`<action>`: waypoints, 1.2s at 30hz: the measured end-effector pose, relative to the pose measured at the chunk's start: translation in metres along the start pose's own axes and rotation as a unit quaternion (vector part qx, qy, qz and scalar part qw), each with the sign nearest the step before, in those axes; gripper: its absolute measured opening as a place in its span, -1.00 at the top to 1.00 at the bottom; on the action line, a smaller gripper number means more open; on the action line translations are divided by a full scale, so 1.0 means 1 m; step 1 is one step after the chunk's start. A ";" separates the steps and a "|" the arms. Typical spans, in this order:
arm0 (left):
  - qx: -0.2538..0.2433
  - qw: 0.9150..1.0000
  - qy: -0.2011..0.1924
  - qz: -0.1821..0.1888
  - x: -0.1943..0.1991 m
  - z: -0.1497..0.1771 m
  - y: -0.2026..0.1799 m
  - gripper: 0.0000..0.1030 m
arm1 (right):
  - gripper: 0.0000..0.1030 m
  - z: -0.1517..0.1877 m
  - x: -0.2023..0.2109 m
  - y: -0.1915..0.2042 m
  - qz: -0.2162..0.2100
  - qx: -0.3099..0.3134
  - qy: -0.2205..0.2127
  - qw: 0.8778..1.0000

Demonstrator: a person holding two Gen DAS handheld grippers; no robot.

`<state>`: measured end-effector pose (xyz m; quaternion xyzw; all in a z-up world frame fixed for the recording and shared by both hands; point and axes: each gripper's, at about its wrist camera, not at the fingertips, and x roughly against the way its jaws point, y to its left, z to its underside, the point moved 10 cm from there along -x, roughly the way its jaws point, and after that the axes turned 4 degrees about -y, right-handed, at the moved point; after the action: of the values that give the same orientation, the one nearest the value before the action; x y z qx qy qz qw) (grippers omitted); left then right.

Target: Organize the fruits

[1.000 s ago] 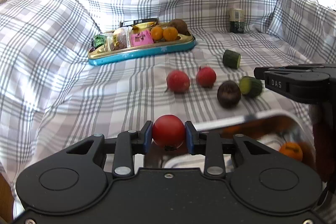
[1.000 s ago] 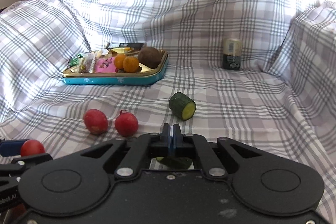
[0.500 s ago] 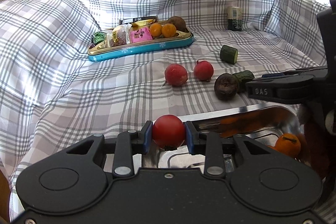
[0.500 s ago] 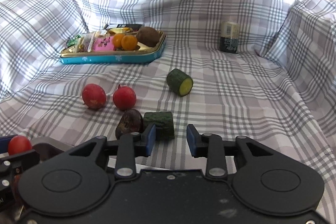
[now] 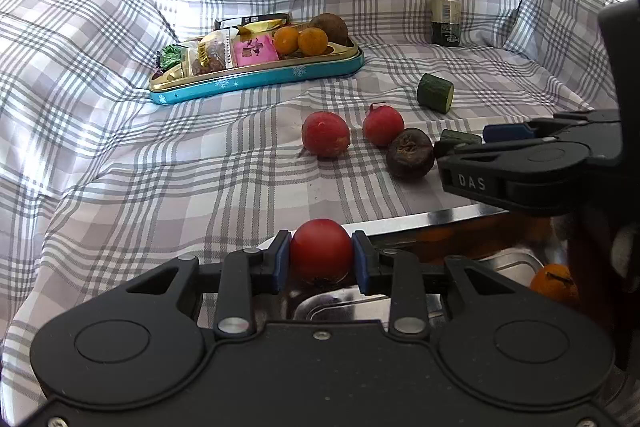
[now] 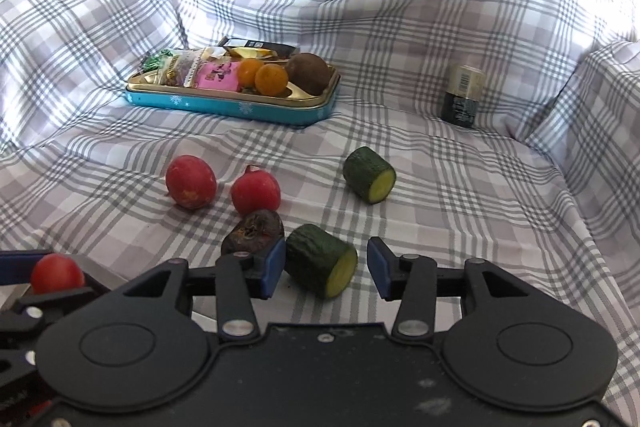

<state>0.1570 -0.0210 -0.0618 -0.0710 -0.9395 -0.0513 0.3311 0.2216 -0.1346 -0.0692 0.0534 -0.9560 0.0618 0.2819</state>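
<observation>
While hovering over the steel tray [image 5: 424,219], left gripper [image 5: 322,259] pinching a small red tomato [image 5: 321,254] between its blue pads, not yet let go. Judged roughly midway: one orange [image 5: 554,281] already lying in that tray, much else loose on the checked sheet [image 5: 160,163]. Left beyond the tray: two red radishes [image 6: 191,181] [image 6: 256,193], a dark wrinkled fruit [image 6: 254,230] just in front of the second radish, a near cucumber piece [image 6: 320,259] and a far cucumber piece [image 6: 370,174]. Further back from the tray, a blue tin [image 6: 224,105] loaded with sweets, two small oranges and a brown fruit; unclear whether those count.

Right gripper [image 6: 326,269] spread wide, straddling the near cucumber piece, left pad close to its skin, right pad apart.

Shown only by the left wrist view: the tray and its orange. Shown only by the right wrist view: the open gap around the cucumber piece, mostly hidden from the left wrist view behind the right gripper.
</observation>
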 end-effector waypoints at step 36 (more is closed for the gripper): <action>-0.015 0.998 -0.054 0.017 0.036 0.011 -0.013 0.19 | 0.12 0.000 0.055 -0.005 -0.023 -0.036 -0.043 0.998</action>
<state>0.1207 -0.0290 -0.0483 -0.0942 -0.9537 -0.0557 0.2800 0.1759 -0.1432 -0.0385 0.0680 -0.9674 0.0185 0.2432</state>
